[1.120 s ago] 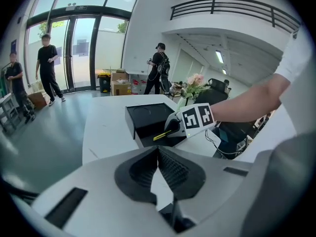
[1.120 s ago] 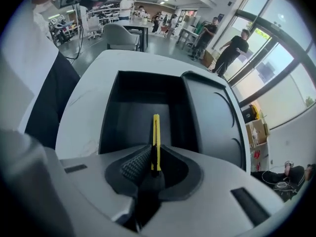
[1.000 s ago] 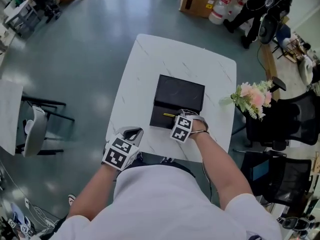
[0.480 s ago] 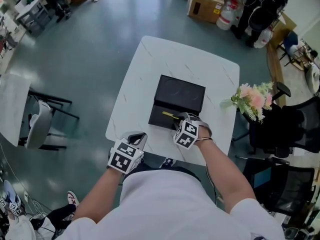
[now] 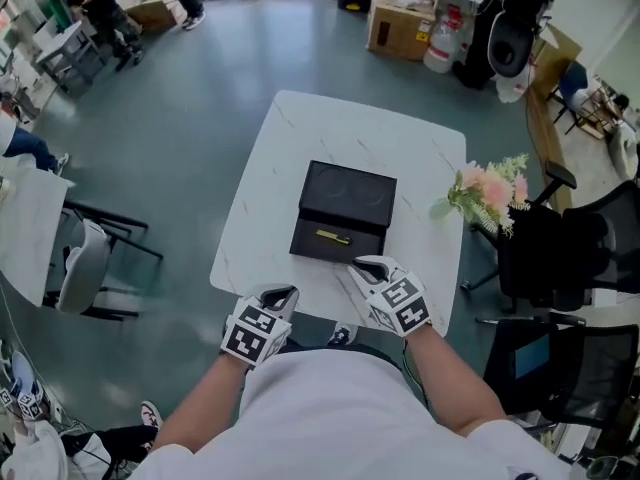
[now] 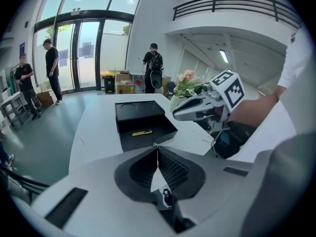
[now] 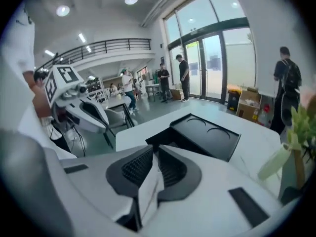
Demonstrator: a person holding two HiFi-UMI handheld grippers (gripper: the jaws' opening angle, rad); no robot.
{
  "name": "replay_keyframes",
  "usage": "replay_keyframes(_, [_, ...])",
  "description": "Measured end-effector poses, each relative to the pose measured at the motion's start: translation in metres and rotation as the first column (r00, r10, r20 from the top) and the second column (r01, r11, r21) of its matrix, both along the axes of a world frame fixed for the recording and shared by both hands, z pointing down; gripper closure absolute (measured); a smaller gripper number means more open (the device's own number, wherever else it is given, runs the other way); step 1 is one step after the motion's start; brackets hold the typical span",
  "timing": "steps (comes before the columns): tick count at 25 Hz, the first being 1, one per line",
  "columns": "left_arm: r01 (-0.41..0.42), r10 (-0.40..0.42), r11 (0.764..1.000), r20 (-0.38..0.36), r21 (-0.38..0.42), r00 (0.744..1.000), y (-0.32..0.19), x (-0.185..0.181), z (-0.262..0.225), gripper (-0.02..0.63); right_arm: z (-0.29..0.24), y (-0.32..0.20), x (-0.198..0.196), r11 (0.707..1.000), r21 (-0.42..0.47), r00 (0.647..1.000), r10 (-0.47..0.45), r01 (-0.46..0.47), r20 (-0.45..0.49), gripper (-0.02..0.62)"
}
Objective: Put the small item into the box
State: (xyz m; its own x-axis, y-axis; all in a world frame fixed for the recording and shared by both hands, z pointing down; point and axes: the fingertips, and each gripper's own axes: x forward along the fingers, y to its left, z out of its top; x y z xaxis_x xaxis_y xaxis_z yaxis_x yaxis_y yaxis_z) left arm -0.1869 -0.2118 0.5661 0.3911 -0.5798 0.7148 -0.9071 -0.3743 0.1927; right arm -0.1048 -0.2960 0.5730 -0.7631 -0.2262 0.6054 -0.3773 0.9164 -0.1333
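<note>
The black box [image 5: 335,240] stands open on the white table [image 5: 290,138], its lid [image 5: 348,194] folded back. A small yellow item [image 5: 333,236] lies loose inside the box base, also seen from the left gripper view as the yellow item [image 6: 142,132]. My right gripper [image 5: 366,265] is just in front of the box's near right corner, its jaws closing on a narrow gap with nothing between them [image 7: 155,149]. My left gripper [image 5: 277,296] is at the table's near edge, jaws shut and empty [image 6: 157,147]. The right gripper view shows only the lid [image 7: 207,137].
A bunch of pink flowers [image 5: 487,193] stands off the table's right edge, above black office chairs [image 5: 570,258]. Another chair [image 5: 85,268] is on the floor to the left. Cardboard boxes [image 5: 400,13] and people stand far back.
My right gripper has drawn back from the box towards the near edge. The yellow item, earlier at its jaws, now lies free in the box. The left gripper stays put.
</note>
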Motion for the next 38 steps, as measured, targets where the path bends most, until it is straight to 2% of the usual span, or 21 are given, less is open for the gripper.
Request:
replay_keyframes(5, [-0.083, 0.083, 0.995, -0.007, 0.05, 0.997, 0.001, 0.001, -0.016, 0.589, -0.019, 0.045, 0.011, 0.985, -0.125, 0.98, 0.136, -0.118, 0.145, 0.578])
replay_keyframes(7, [-0.123, 0.123, 0.99, -0.006, 0.075, 0.992, 0.004, -0.004, -0.026, 0.59, -0.02, 0.055, 0.01, 0.972, -0.148, 0.965, 0.204, -0.18, 0.166, 0.578])
replay_keyframes(13, [-0.186, 0.194, 0.973, -0.046, 0.14, 0.98, 0.044, -0.032, -0.047, 0.589, -0.035, 0.091, -0.003, 0.924, -0.122, 0.907, 0.379, -0.362, 0.185, 0.58])
replay_keyframes(16, [-0.204, 0.22, 0.965, -0.086, 0.162, 0.972, 0.062, -0.043, -0.05, 0.591, -0.042, 0.115, -0.011, 0.902, -0.108, 0.88, 0.432, -0.418, 0.197, 0.58])
replay_keyframes(20, [-0.257, 0.277, 0.949, -0.091, 0.184, 0.956, 0.081, -0.052, -0.049, 0.591, -0.047, 0.149, -0.02, 0.872, -0.109, 0.847, 0.489, -0.477, 0.21, 0.58])
replay_keyframes(27, [-0.3, 0.329, 0.933, -0.133, 0.2, 0.935, 0.093, -0.051, -0.061, 0.591, -0.06, 0.177, -0.021, 0.855, -0.066, 0.832, 0.517, -0.515, 0.202, 0.58])
replay_keyframes(33, [-0.275, 0.302, 0.937, -0.101, 0.217, 0.948, 0.089, -0.045, -0.067, 0.591, -0.066, 0.176, -0.012, 0.865, -0.059, 0.844, 0.5, -0.498, 0.197, 0.58])
replay_keyframes(38, [-0.237, 0.264, 0.948, -0.111, 0.214, 0.958, 0.084, -0.032, -0.072, 0.591, -0.08, 0.172, 0.003, 0.877, -0.043, 0.854, 0.476, -0.478, 0.212, 0.58])
